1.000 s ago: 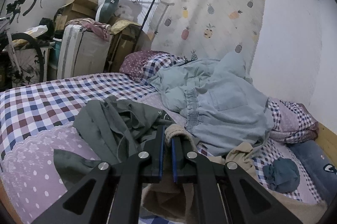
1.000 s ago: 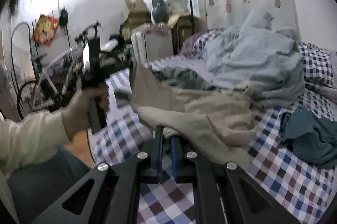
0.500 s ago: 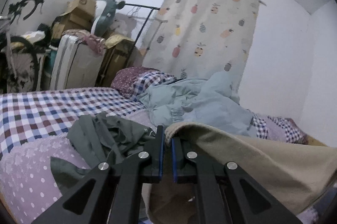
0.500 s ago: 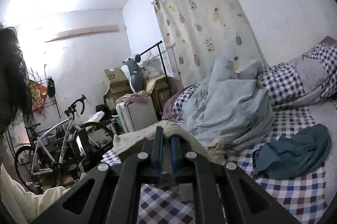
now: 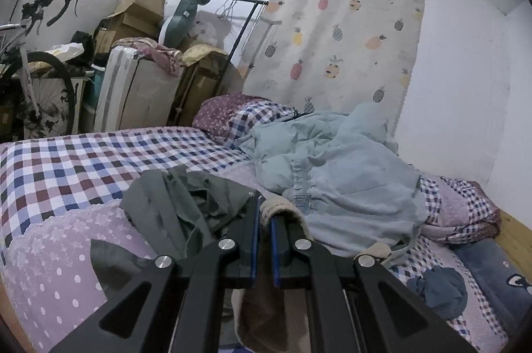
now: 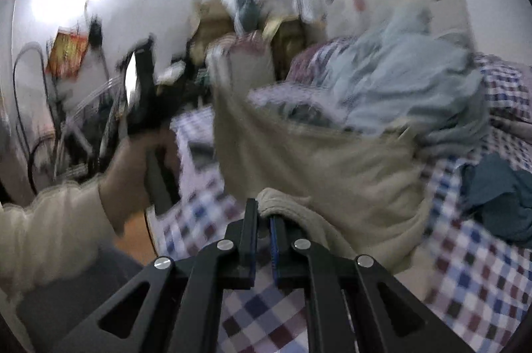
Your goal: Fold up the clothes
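A beige fleece garment [image 6: 319, 160] hangs stretched between both grippers above the checked bed [image 6: 465, 260]. My left gripper [image 5: 264, 215] is shut on one edge of it, and the beige garment [image 5: 266, 309] drops below the fingers. My right gripper [image 6: 262, 213] is shut on another edge. In the blurred right wrist view, a hand [image 6: 133, 173] in a cream sleeve holds the left gripper's handle [image 6: 146, 107] at the cloth's far corner. A grey-green garment [image 5: 186, 206], a pale blue jacket [image 5: 345, 180] and a small teal garment [image 5: 439, 290] lie on the bed.
The purple dotted blanket [image 5: 50, 253] covers the bed's near corner, with a pillow [image 5: 232, 113] by the pineapple curtain [image 5: 339, 37]. A suitcase [image 5: 133, 93], cardboard boxes [image 5: 139, 7] and a bicycle [image 5: 30, 77] stand past the bed on the left. A wooden bed frame edge [image 5: 515, 236] is at right.
The beige garment, raised and spread wide half a second ago, has come down; both grippers dropped toward the bed and the right one is swinging fast, blurring its view.
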`<state>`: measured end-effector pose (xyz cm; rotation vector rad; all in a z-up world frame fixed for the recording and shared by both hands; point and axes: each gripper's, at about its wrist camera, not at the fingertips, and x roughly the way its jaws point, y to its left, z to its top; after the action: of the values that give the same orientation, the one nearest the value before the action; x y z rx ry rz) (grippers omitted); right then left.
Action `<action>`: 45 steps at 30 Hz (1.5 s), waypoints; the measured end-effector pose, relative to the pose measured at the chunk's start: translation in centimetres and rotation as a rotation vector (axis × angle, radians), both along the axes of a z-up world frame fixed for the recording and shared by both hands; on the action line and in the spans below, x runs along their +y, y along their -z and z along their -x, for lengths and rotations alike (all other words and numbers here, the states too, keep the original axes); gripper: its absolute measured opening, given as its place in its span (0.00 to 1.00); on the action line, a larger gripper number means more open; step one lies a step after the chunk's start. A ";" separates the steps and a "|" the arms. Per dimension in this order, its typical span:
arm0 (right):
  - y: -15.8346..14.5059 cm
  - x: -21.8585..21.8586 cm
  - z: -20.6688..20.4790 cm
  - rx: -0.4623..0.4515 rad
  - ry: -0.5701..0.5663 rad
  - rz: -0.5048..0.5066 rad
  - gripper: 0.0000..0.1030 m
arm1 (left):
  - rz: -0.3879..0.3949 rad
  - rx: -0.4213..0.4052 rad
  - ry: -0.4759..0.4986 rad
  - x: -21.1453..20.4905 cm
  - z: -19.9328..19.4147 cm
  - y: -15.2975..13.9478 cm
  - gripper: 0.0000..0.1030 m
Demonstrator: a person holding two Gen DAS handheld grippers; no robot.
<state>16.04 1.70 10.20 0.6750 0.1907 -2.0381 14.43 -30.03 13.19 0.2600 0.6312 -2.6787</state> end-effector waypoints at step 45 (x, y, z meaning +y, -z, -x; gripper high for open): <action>10.6 1.7 -7.0 0.517 -0.115 -0.712 0.40 | 0.059 -0.071 -0.002 0.9 2.6 0.8 0.05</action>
<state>22.99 3.43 -0.43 0.5144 1.2656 -1.9807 11.78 -29.09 12.36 0.3369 0.5299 -2.6681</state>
